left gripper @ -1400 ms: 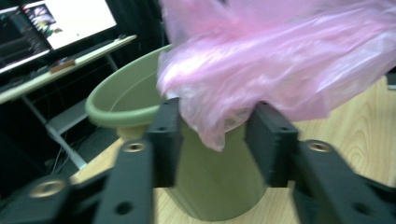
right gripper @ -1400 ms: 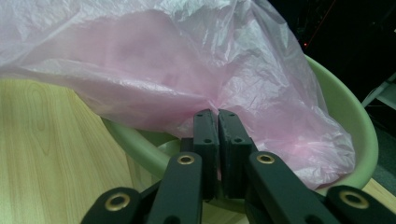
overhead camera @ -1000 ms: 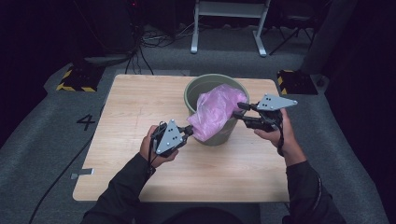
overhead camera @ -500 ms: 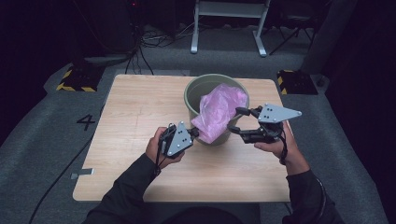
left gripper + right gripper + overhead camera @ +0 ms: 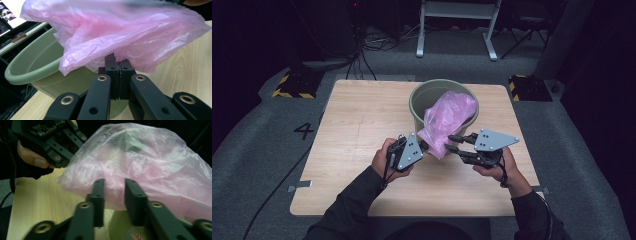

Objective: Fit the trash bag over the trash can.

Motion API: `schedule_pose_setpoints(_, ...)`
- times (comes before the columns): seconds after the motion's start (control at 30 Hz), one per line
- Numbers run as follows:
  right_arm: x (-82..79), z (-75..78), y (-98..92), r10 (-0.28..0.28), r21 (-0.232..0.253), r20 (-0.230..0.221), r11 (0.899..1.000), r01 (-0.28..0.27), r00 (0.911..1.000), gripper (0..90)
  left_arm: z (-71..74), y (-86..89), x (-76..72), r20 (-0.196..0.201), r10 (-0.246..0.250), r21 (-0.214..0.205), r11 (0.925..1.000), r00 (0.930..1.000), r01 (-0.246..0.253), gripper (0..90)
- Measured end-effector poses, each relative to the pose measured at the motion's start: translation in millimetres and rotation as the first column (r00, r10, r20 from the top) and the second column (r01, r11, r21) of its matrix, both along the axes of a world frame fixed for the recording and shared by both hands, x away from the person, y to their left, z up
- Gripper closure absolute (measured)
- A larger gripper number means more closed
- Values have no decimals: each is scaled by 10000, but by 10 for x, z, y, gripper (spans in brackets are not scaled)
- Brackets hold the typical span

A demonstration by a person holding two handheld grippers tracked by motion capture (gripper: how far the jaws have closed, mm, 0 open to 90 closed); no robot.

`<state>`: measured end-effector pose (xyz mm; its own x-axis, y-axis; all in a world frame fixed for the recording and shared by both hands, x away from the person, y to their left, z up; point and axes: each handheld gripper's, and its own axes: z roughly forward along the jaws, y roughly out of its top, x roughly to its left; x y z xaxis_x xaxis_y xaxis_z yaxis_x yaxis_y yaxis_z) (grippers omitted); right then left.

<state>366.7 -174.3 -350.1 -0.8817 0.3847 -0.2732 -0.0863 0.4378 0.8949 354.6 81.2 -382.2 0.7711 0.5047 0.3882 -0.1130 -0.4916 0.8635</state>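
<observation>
The left gripper [image 5: 117, 72] has its fingers pressed together, pinching a fold at the lower edge of the pink plastic bag [image 5: 120, 32]. The right gripper [image 5: 113, 192] has just been closing; its fingers stand a narrow gap apart against the bag's side, film between them, with no grip seen. The bag is thin, crinkled and translucent, draped over the near rim of the round, smooth green tub [image 5: 422, 97] on the pale wooden table [image 5: 357, 120].

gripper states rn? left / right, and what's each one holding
Left gripper: shut on the pink bag.
Right gripper: fingers just been closing, a gap left, at the bag's edge, not clamped.
</observation>
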Motion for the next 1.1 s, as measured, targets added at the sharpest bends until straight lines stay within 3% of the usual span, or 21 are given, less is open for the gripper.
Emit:
schedule_pose_setpoints(0.17, 23, -38, -8, -131, -17, -94, 9999, 131, 9999, 836, -6, 9, -12, -40, 24, -20, 10000, 10000, -24, 882)
schedule_pose_setpoints(0.43, 30, -61, -122, -431, 538, -251, 9976, 444, 9988, 897, 6, 106, -105, -152, -146, -171, 9997, 9998, 144, 782)
schedule_pose_setpoints(0.47, 35, -61, -156, -415, 679, -318, 9967, 436, 9986, 898, 16, 131, -111, -198, -174, -257, 9995, 9997, 169, 704)
schedule_pose_setpoints(0.5, 35, -61, -156, -415, 679, -318, 9967, 436, 9986, 898, 26, 155, -119, -205, -161, -337, 9993, 9997, 154, 704)
schedule_pose_setpoints(0.53, 39, -65, -172, -490, 719, -325, 9961, 512, 9983, 898, 45, 198, -136, -216, -233, -649, 9977, 9995, 219, 638)
schedule_pose_setpoints(0.73, 39, -81, -185, -501, 748, -370, 9958, 528, 9981, 898, 109, 272, -130, -455, 144, -979, 9950, 9989, -188, 414)
schedule_pose_setpoints(0.83, 38, -84, -188, -478, 743, -376, 9960, 505, 9982, 898, 157, 296, -101, -496, 295, -1297, 9909, 9983, -358, 375)
schedule_pose_setpoints(0.93, 35, -89, -193, -417, 734, -385, 9963, 444, 9984, 898, 213, 278, -75, -511, 158, -1521, 9881, 9986, -234, 370)
schedule_pose_setpoints(1.03, 35, -90, -192, -403, 714, -359, 9965, 428, 9985, 898, 264, 214, -43, -470, -51, -1366, 9906, 9989, -14, 377)
schedule_pose_setpoints(1.1, 31, -87, -194, -387, 745, -363, 9964, 414, 9986, 898, 278, 163, -30, -378, -249, -1138, 9933, 9990, 205, 470)
